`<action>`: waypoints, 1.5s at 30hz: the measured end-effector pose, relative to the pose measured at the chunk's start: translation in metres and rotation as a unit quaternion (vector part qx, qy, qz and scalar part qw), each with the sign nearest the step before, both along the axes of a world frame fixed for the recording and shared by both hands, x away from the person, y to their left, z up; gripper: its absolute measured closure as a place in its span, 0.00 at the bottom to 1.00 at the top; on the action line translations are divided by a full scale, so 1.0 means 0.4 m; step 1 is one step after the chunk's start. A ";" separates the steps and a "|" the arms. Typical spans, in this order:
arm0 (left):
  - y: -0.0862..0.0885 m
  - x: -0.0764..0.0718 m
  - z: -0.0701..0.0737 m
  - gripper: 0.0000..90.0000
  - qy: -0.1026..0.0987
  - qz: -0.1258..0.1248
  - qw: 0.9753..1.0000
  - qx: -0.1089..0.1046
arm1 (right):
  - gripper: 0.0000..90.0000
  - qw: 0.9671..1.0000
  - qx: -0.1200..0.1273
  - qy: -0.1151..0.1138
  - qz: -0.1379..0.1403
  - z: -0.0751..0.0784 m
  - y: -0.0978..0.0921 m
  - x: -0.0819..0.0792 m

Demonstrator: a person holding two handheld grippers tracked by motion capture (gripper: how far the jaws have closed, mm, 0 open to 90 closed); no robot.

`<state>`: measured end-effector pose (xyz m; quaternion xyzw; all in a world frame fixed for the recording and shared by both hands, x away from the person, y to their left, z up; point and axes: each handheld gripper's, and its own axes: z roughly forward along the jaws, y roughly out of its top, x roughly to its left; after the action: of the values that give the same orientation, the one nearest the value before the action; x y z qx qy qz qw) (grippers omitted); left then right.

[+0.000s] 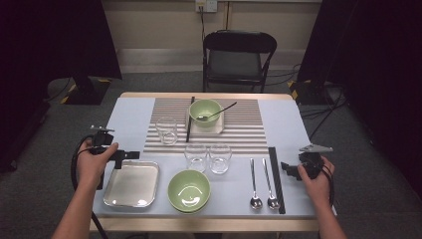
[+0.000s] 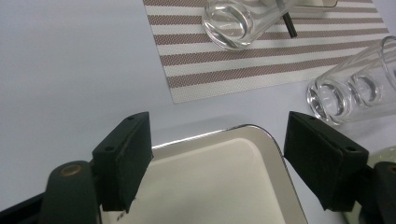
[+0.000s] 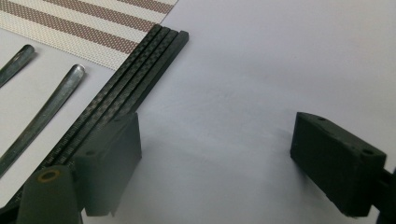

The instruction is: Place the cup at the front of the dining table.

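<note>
The square metal tray point(image 1: 132, 183) lies at 7 o'clock on the bench point(image 1: 129, 112). The empty green ceramic bowl point(image 1: 189, 190) lies right of it, with two clear glass tumblers point(image 1: 208, 158) behind the bowl.

**Bright bench, dark surround, soft close-ups**

High view: light from overhead, bench point(image 1: 129, 112) evenly lit, room corners nearly black. Glare streaks on the metal tray point(image 1: 132, 184) and inside the near green bowl point(image 1: 189, 190). Slightly soft overall, low resolution. My left gripper point(image 2: 217, 158) view: its black blocks close and blurry, white reflection along the tray rim. My right gripper point(image 3: 215, 163) view: soft diffuse shadows under the blocks, chopsticks point(image 3: 135, 79) weave sharp.
</note>
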<state>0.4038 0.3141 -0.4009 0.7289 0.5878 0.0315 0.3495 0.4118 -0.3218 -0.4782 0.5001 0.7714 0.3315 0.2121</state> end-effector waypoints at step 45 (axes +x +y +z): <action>-0.017 -0.039 -0.065 0.25 -0.023 -0.055 0.998 -0.001 | 0.17 1.000 0.000 -0.001 0.000 0.000 0.000 0.000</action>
<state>0.3881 0.3074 -0.4268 0.7588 0.5386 0.0282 0.3652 0.4117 -0.3217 -0.4783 0.4999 0.7712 0.3317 0.2129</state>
